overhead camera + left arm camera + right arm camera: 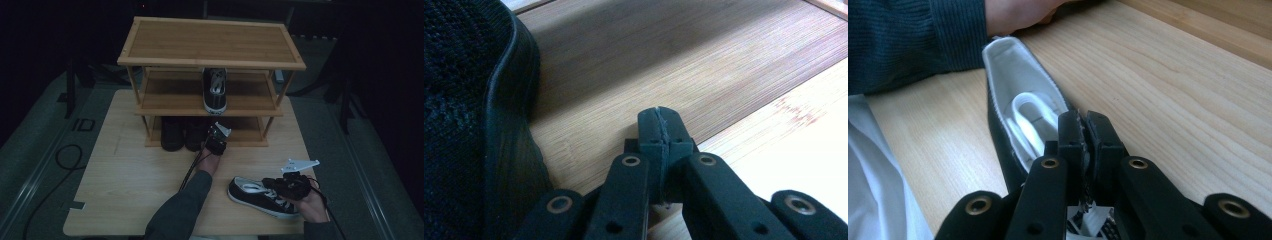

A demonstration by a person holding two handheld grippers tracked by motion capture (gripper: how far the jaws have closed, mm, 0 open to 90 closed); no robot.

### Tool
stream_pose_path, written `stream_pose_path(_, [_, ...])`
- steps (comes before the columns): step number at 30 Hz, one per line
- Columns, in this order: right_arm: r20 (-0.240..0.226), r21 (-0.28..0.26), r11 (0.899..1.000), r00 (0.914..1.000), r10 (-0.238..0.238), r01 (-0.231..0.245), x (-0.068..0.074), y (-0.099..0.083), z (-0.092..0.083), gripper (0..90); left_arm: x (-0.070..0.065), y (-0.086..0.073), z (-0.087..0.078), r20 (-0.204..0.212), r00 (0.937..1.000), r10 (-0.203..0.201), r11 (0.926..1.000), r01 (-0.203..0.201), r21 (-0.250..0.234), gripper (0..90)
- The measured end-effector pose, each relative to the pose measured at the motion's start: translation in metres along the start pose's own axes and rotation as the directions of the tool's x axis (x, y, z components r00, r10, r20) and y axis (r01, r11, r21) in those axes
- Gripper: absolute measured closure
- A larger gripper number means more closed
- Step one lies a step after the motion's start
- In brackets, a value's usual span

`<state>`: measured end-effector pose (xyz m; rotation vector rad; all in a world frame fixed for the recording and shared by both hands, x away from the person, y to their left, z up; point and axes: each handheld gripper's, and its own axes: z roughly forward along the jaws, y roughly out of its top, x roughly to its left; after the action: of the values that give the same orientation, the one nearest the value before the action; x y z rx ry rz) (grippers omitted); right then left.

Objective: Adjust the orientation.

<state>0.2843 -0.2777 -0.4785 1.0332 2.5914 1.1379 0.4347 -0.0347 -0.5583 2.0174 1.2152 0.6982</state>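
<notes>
Black canvas sneaker point(260, 196) (white-lined) — laced.

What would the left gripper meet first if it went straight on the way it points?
Probably nothing close: the left gripper, shut, points along the bare bottom shelf board of the rack, with the black shoe just beside that line. Depth beyond is unclear.

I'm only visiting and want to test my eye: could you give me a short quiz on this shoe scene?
1. True or false: a laced sneaker stands on the middle shelf of the rack.
2. How many dark shoes stand on the bottom shelf?
3. What do the jaws of the right gripper pinch: A the table sneaker, B a boot on the rack, C nothing?
Key: 1 true; 2 two; 3 A.
</notes>
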Motion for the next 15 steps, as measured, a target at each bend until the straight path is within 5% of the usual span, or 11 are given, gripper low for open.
stream_pose_path(15, [-0.007,-0.007,1.000,0.9996,-0.028,0.028,0.000,0.019,0.017,86.9,0.000,0.000,0.000,0.002,1.0000,-0.002,1.0000,0.002,-0.001,90.0])
